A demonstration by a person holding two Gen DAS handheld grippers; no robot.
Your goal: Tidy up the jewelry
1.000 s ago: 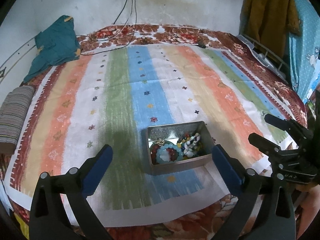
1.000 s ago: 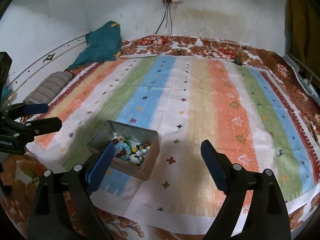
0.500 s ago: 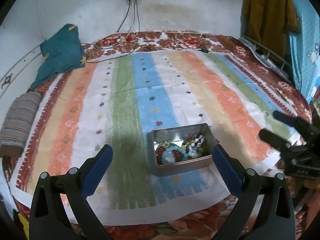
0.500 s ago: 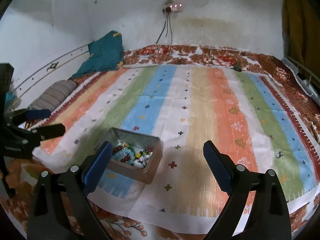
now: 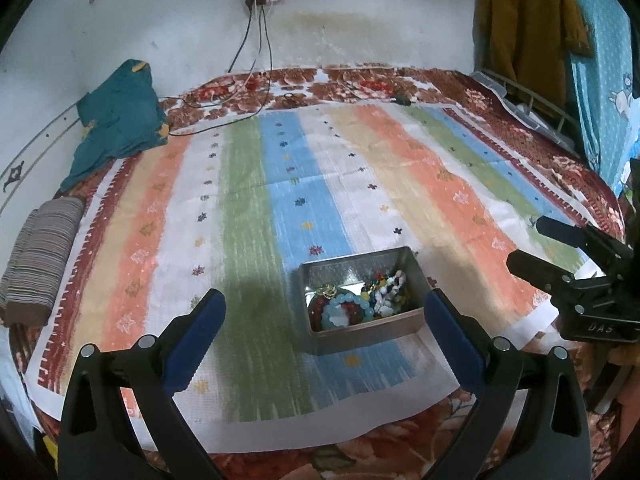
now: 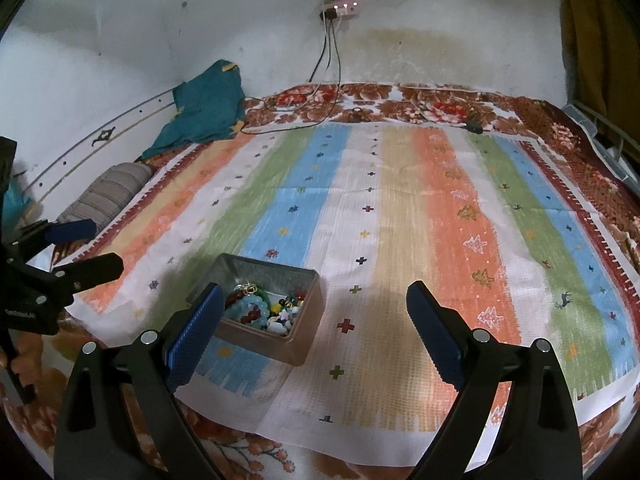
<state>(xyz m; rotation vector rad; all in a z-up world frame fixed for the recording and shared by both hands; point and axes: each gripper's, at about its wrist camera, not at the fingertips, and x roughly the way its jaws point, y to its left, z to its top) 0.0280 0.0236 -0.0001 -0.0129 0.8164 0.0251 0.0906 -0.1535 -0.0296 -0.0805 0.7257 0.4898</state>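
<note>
An open metal tin (image 5: pixel 320 344) sits near the front edge of a striped cloth (image 5: pixel 248 208) on a bed. It holds a heap of jewelry (image 5: pixel 360 304): a light blue bead bracelet, red beads and mixed colored beads. My left gripper (image 5: pixel 324 312) is open and empty, held above and just in front of the tin. My right gripper (image 6: pixel 312 316) is open and empty, with the tin (image 6: pixel 296 352) beside its left finger. Each gripper shows at the edge of the other's view.
A teal cloth (image 5: pixel 116 120) and a striped rolled bundle (image 5: pixel 40 248) lie at the bed's left side. Cables (image 5: pixel 224 112) run from a wall socket onto the far end. Clothes (image 5: pixel 520 28) hang at the right. The floral bedspread (image 5: pixel 420 436) shows around the cloth.
Both views have shifted slightly up and back, so the tin sits a little lower in view. Both grippers stay open and empty.
</note>
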